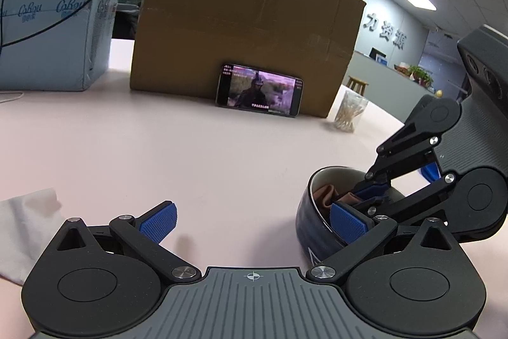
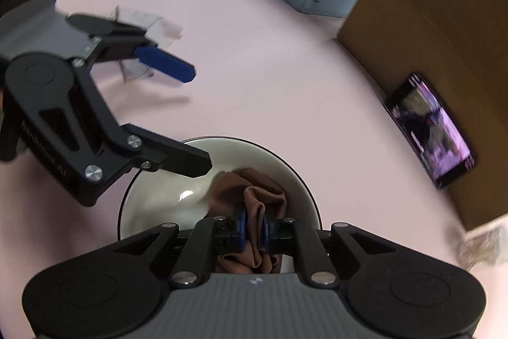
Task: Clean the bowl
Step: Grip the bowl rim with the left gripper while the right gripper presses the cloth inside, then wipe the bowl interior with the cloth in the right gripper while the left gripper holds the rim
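Observation:
A bowl, dark blue outside point(image 1: 309, 224) and white inside point(image 2: 158, 199), sits on the pink table. My right gripper point(image 2: 253, 229) is shut on a crumpled brown cloth point(image 2: 258, 189) and presses it inside the bowl; it also shows in the left wrist view point(image 1: 365, 196). My left gripper point(image 1: 254, 221) is open wide beside the bowl. Its right finger point(image 1: 347, 221) rests against the bowl's rim and its left finger point(image 1: 158, 220) is over bare table. In the right wrist view the left gripper point(image 2: 200, 119) reaches in from the left, one finger over the rim.
A large cardboard box point(image 1: 247, 21) stands at the back with a lit phone point(image 1: 258, 89) leaning on it. A pale blue carton point(image 1: 54, 11) is at back left. A clear cup of cotton swabs point(image 1: 349, 113) stands right of the box. White tissue point(image 1: 22, 231) lies at left.

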`<move>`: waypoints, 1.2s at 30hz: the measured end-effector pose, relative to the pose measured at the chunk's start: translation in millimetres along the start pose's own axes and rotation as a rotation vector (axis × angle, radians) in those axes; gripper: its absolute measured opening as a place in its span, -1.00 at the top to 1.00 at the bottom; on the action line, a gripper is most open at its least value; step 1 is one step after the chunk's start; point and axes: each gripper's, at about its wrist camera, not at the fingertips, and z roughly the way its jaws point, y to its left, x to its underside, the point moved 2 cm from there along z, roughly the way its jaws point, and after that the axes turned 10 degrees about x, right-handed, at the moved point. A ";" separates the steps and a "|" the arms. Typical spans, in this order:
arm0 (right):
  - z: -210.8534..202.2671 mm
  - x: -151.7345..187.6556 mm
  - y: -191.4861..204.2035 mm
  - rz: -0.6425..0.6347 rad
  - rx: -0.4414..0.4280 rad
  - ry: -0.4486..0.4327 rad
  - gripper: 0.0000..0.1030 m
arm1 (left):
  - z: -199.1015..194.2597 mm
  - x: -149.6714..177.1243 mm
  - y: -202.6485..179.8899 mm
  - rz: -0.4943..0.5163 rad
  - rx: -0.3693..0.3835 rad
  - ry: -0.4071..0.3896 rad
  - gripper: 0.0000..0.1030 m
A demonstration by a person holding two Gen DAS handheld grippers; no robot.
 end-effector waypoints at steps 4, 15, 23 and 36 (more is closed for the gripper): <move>-3.4 1.2 2.9 -0.183 -0.013 -0.019 0.79 | -0.9 0.6 0.0 0.001 0.003 0.001 -1.00; -13.9 0.0 9.8 -0.332 -0.150 -0.077 0.84 | 1.4 0.7 -3.5 0.023 0.012 0.015 -1.00; -9.7 -0.8 7.8 -0.346 -0.087 -0.090 0.83 | 3.1 1.4 -4.4 0.026 0.020 0.023 -1.00; -13.2 -8.1 7.8 -0.342 -0.152 -0.098 0.84 | 3.4 1.3 -5.2 0.025 0.021 0.027 -1.00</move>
